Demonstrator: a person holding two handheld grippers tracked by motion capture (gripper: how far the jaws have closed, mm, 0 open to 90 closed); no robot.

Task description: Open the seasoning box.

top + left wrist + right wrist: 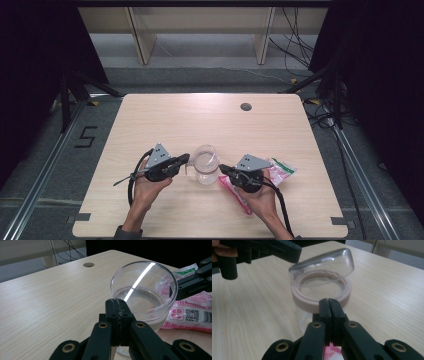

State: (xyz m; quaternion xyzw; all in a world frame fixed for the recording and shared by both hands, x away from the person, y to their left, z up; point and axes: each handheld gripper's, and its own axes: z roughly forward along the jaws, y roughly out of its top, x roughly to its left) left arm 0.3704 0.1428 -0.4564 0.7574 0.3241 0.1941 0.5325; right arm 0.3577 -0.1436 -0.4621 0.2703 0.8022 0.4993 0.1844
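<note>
A clear plastic cup (205, 162) stands on the wooden table (200, 120) between my two grippers. My left gripper (188, 159) comes in from the cup's left. In the left gripper view its jaws (117, 301) are pressed together right at the near rim of the cup (145, 292), apparently pinching the thin wall. My right gripper (222, 168) is shut, its tips (329, 300) against the cup's (322, 277) side wall with nothing visible between them. A pink-and-white printed packet (281, 171) lies flat under the right hand, seen beside the cup as the packet (192, 315).
A round cable hole (245, 106) sits near the table's far edge. Behind the table stand pale shelf legs (142, 47), with cables on the floor at the right. The far half of the tabletop is bare wood.
</note>
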